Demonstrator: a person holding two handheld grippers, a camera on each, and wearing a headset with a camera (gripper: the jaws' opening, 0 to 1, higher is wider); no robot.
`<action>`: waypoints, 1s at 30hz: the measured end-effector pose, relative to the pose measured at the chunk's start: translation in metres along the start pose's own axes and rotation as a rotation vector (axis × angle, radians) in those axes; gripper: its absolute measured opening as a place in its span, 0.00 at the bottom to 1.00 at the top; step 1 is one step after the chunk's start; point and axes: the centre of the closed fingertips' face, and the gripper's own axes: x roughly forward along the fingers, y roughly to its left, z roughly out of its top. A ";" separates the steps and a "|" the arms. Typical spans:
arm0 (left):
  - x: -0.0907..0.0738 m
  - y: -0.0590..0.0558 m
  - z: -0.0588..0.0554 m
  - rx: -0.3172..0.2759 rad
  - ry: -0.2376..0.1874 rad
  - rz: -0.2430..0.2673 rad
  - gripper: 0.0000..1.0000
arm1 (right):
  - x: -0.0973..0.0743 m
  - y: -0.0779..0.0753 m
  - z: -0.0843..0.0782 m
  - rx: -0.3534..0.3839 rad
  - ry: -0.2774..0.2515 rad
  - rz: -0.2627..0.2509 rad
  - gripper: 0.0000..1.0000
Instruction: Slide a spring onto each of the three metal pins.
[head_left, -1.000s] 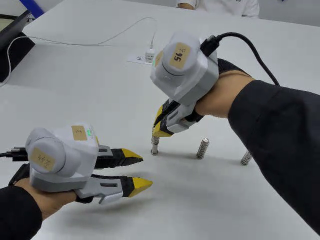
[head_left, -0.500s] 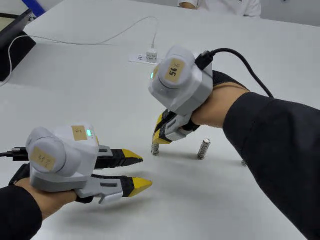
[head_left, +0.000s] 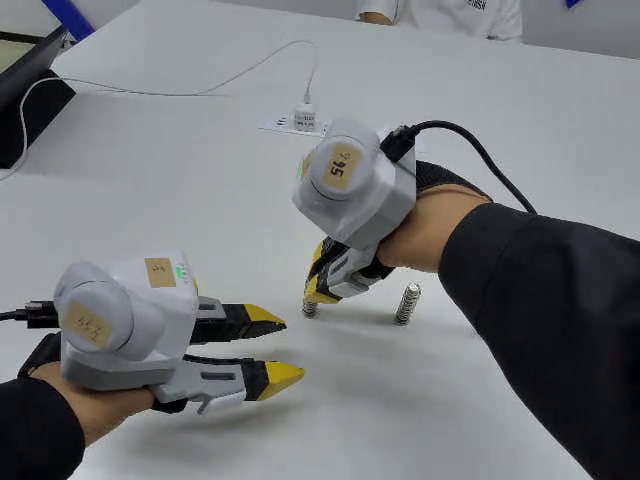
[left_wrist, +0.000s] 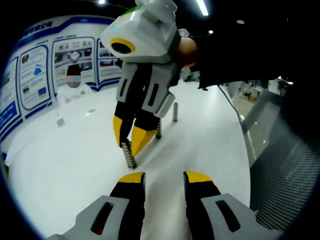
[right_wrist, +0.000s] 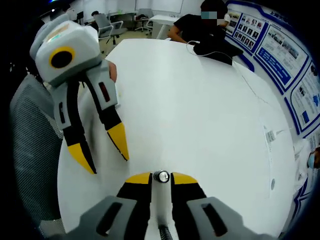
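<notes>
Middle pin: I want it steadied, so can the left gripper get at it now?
Probably not straight on: the right gripper, at the near pin, stands between the left gripper and the middle pin.

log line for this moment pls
right gripper: shut on near pin, spring on it | left gripper: open, above table | middle spring: on its pin

Right gripper, fingers hugging pin (spring below)
</notes>
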 end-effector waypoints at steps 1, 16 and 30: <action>0.000 0.000 0.000 0.000 0.001 0.000 0.31 | 0.000 0.000 -0.001 0.005 -0.003 0.002 0.16; -0.001 0.000 0.003 0.002 -0.001 0.005 0.33 | -0.041 -0.011 -0.005 0.094 -0.111 -0.048 0.21; -0.002 0.003 0.005 0.003 -0.002 0.013 0.34 | -0.080 -0.011 -0.032 0.162 -0.197 -0.136 0.24</action>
